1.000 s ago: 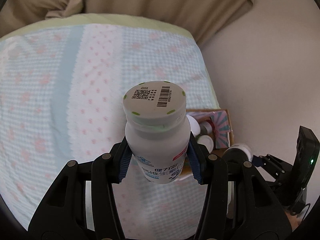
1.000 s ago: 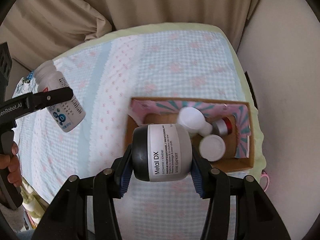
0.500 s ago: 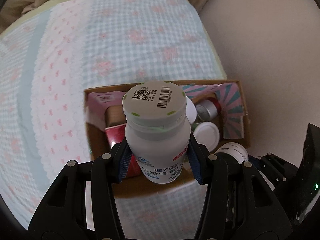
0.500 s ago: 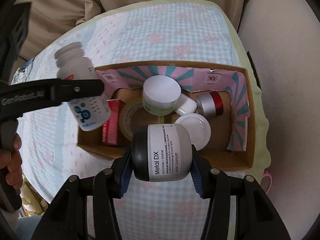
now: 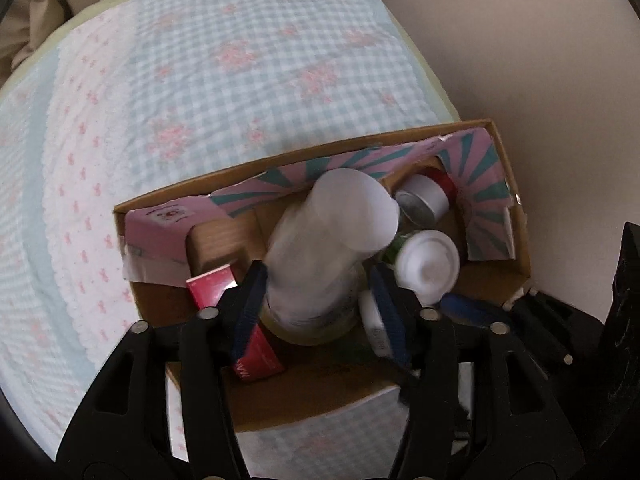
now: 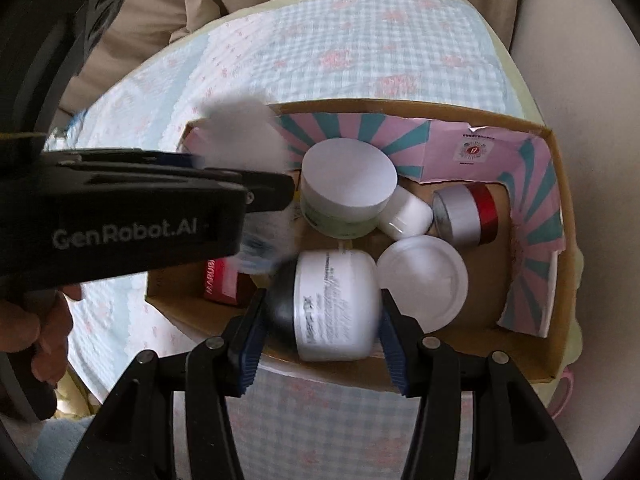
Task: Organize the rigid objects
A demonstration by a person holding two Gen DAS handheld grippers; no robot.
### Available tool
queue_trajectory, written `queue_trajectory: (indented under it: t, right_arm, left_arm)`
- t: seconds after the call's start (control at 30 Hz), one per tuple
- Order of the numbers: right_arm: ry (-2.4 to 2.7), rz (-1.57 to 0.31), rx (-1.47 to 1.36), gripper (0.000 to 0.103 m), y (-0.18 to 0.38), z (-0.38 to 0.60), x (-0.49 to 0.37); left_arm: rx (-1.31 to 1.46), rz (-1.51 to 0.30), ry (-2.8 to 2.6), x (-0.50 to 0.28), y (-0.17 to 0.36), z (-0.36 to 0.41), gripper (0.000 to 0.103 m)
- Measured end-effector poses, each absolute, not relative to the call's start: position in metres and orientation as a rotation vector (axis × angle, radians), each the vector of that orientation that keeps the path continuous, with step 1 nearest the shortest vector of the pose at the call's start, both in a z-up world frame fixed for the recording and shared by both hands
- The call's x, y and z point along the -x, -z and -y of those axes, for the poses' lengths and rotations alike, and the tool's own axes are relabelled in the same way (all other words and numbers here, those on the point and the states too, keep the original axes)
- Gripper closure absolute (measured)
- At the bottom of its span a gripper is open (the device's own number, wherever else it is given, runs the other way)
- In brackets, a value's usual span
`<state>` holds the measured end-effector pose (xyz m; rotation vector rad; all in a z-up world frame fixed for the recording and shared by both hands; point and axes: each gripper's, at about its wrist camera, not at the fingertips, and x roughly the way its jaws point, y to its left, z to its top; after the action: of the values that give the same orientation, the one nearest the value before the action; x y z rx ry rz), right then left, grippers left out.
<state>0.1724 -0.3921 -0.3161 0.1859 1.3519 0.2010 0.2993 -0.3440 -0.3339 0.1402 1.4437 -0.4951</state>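
A cardboard box [image 5: 516,200] [image 6: 560,184] with pink and teal lining sits on the checked cloth. My left gripper [image 5: 316,304] hangs over the box with its jaws spread, and the white bottle [image 5: 328,240], blurred, tips out between them into the box. It also shows as a white blur in the right wrist view [image 6: 244,128]. My right gripper [image 6: 320,320] is over the box's near edge. Its jaws stand a little apart from the black and white jar [image 6: 328,304], which is blurred.
In the box lie a red carton [image 6: 220,280], a big white-lidded jar [image 6: 348,188], a silver and red jar [image 6: 468,216], a small white jar [image 6: 408,216] and a white lid [image 6: 424,276]. The table edge [image 6: 516,76] is right of the box.
Both grippers moved in over the box and opened. The white bottle slid out of my left gripper, and the jar came loose in my right one.
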Motion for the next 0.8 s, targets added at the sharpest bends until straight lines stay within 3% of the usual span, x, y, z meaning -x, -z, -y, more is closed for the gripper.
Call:
queue_trajectory:
  t: [0.03, 0.1, 0.8]
  right_arm:
    - [-0.196, -1.337, -0.197, 0.026, 0.315, 0.394, -0.171]
    - [-0.182, -1.324, -0.214, 0.0, 0.313, 0.396, -0.168]
    - [-0.057, -1.311, -0.273, 0.0, 0.291, 0.408, -0.147]
  left_arm:
    - [-0.157, -1.449, 0.494, -0.299, 0.335, 0.345, 0.0]
    - [-0.178, -1.434, 0.489, -0.298, 0.334, 0.343, 0.0]
    - [-0.137, -1.379, 0.449, -0.297, 0.29, 0.292, 0.0]
